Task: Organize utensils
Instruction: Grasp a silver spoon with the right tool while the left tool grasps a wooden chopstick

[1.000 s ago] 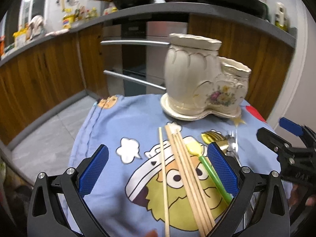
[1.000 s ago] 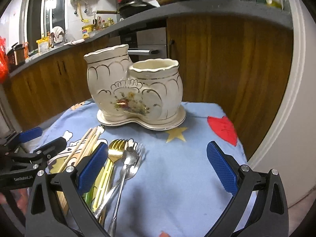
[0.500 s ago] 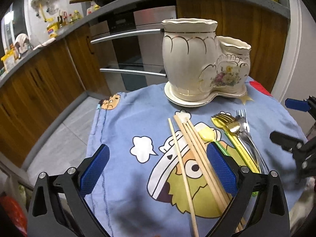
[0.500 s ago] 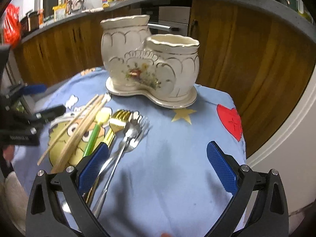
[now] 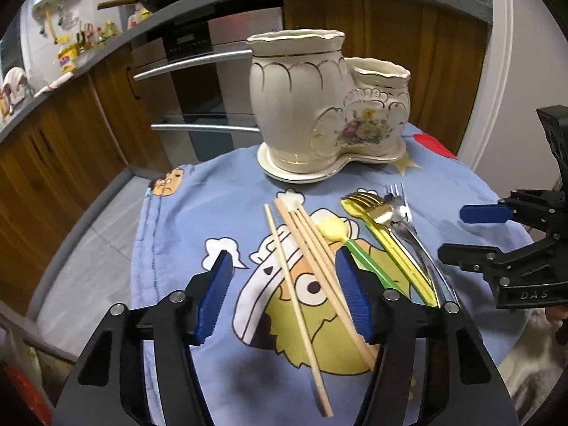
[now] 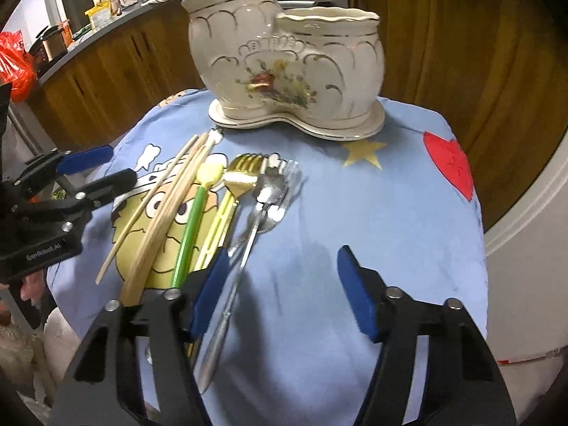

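A cream two-pot ceramic utensil holder [image 5: 326, 113] stands at the back of a small table under a blue cartoon cloth [image 5: 198, 220]; it also shows in the right wrist view [image 6: 287, 60]. Wooden chopsticks [image 5: 301, 266], a green-handled yellow spoon [image 5: 355, 248], a gold fork [image 5: 372, 209] and silver cutlery [image 5: 408, 227] lie side by side on the cloth. My left gripper [image 5: 284, 298] is open and empty above the chopsticks. My right gripper [image 6: 280, 291] is open and empty, with the silver cutlery handles [image 6: 230, 291] beside its left finger.
Wooden kitchen cabinets [image 5: 71, 135] and an oven [image 5: 198, 81] stand behind the table under a grey counter with pans and bottles. A white wall [image 5: 532, 53] rises at the right. The cloth's right half carries a red heart print [image 6: 451, 163].
Both grippers have risen and tilted down over the table. Both have narrowed their opening but stay open. The utensils have not moved.
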A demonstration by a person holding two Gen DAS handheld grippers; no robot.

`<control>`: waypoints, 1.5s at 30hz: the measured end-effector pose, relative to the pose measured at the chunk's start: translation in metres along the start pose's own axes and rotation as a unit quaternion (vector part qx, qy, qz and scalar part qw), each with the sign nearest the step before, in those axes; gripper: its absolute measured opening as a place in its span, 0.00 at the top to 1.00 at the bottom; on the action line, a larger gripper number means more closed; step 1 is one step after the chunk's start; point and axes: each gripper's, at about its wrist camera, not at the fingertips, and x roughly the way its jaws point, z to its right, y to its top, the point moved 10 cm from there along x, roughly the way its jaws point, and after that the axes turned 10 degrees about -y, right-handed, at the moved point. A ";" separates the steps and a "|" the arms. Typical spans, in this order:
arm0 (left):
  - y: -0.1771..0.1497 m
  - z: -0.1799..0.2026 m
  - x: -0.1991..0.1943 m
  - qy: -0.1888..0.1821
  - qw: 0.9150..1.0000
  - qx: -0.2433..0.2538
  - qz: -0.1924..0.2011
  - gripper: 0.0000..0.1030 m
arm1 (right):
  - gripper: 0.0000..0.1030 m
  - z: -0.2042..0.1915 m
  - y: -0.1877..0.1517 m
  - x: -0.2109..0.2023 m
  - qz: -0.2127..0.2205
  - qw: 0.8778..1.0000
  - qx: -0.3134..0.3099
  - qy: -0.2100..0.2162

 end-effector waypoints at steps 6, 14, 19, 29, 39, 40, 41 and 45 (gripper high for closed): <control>-0.006 -0.006 0.010 -0.015 1.000 -0.020 -0.017 0.58 | 0.69 -0.009 0.007 0.009 0.005 1.000 -0.016 -0.001; -0.012 -0.007 0.018 -0.029 0.999 -0.029 -0.027 0.64 | 0.87 -0.013 0.014 0.025 0.001 1.000 -0.011 -0.004; -0.017 -0.007 0.025 -0.032 0.998 -0.028 -0.040 0.71 | 0.87 -0.015 0.014 0.035 -0.010 1.000 0.001 0.003; -0.023 -0.011 0.041 -0.033 0.996 -0.044 -0.067 0.71 | 0.93 -0.011 0.016 0.040 -0.024 0.998 0.040 0.035; -0.020 -0.019 0.044 -0.003 0.998 -0.035 -0.055 0.94 | 0.95 -0.007 0.014 0.032 -0.009 0.996 0.065 0.057; -0.020 -0.019 0.043 -0.003 0.998 -0.034 -0.052 0.94 | 0.95 -0.005 0.014 0.030 -0.005 0.996 0.066 0.056; -0.020 -0.019 0.042 -0.005 0.998 -0.035 -0.049 0.95 | 0.95 -0.005 0.013 0.028 -0.001 0.996 0.068 0.058; -0.015 -0.020 0.027 -0.013 0.999 -0.045 -0.017 0.95 | 0.96 -0.004 0.015 0.011 0.029 0.995 0.071 0.070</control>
